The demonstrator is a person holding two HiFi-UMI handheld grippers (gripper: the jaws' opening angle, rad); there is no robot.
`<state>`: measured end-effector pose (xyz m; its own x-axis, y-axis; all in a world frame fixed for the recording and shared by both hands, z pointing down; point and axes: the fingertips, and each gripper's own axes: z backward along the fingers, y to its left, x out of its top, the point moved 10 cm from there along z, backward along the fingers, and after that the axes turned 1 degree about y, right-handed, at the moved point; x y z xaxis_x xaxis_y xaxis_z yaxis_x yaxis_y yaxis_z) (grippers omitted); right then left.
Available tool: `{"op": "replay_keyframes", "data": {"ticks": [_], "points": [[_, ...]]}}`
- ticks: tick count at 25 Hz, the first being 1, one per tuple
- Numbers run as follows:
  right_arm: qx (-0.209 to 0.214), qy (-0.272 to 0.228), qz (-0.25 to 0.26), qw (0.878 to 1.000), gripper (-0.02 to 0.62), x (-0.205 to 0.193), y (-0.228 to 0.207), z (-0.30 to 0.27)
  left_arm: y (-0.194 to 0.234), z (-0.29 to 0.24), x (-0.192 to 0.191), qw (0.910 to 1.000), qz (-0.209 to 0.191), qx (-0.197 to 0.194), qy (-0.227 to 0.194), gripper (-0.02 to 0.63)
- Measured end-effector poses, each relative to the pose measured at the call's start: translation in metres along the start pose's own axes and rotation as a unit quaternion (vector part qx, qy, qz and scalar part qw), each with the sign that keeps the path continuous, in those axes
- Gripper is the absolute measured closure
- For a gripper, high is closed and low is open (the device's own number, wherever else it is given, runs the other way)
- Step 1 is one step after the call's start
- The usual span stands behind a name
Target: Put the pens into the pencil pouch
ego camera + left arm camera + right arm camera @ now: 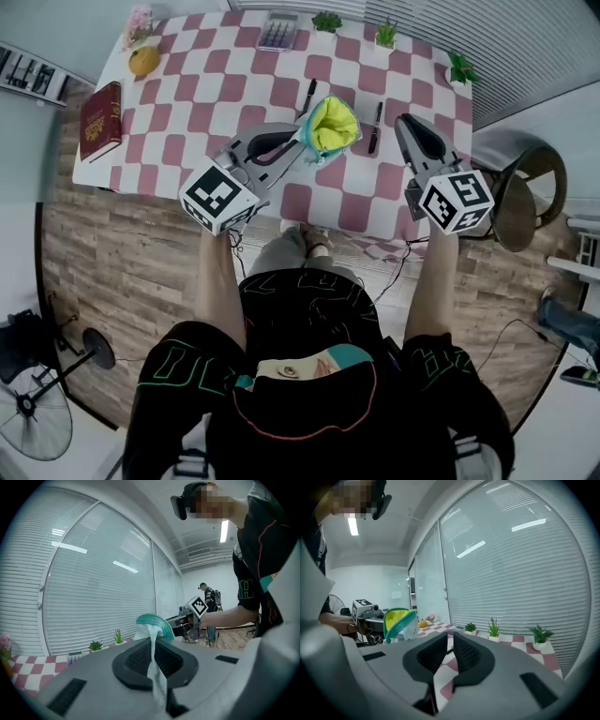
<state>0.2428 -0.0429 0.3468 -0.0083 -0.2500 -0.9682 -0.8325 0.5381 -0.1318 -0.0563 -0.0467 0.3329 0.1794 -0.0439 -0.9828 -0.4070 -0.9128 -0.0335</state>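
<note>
The left hand-held gripper (pixel 298 141) has its jaws closed on the pale side fabric of the pencil pouch (pixel 333 125). In the left gripper view a fold of that fabric is pinched flat between the two black pads. The pouch stands upright at the gripper's tip, over the middle of the bench (pixel 187 94), which is covered by a red-and-white checked cloth. The pouch's mouth gapes open, showing a yellow lining and a teal zip edge. Whether its bottom touches the cloth cannot be told.

The right hand-held gripper (pixel 403 120) is to the right of the pouch and apart from it. Its jaws are a narrow slit apart, and nothing is between them.

Two pens lie on the cloth outside the pouch. The left pen (pixel 308 97) is just beyond the pouch on its far left side. The right pen (pixel 376 127) lies between the pouch and the right hand-held gripper, close beside that gripper's tip.

A calculator (pixel 277 33) and three small potted plants (pixel 385 35) line the far edge of the bench. A dark red book (pixel 100 119) lies at its left edge. A yellow fruit (pixel 143 60) and pink flowers (pixel 139 21) are in the far left corner. A round stool (pixel 530 192) stands on the floor to the right of the bench.
</note>
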Motion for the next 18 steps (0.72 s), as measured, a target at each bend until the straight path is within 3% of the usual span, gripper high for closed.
{"op": "replay_keyframes", "data": {"ticks": [6, 12, 18], "points": [[-0.038, 0.066, -0.005, 0.997, 0.571, 0.001, -0.011, -0.029, 0.010, 0.001, -0.002, 0.9998, 0.015, 0.001, -0.012, 0.606], [-0.036, 0.134, -0.007, 0.990, 0.528, -0.011, -0.016, -0.056, 0.017, -0.004, -0.011, 0.9995, 0.029, -0.003, -0.015, 0.606], [-0.062, 0.220, -0.009, 0.974, 0.506, -0.028, -0.029, -0.076, 0.025, -0.006, -0.016, 0.9995, 0.031, -0.007, -0.007, 0.606]]}}
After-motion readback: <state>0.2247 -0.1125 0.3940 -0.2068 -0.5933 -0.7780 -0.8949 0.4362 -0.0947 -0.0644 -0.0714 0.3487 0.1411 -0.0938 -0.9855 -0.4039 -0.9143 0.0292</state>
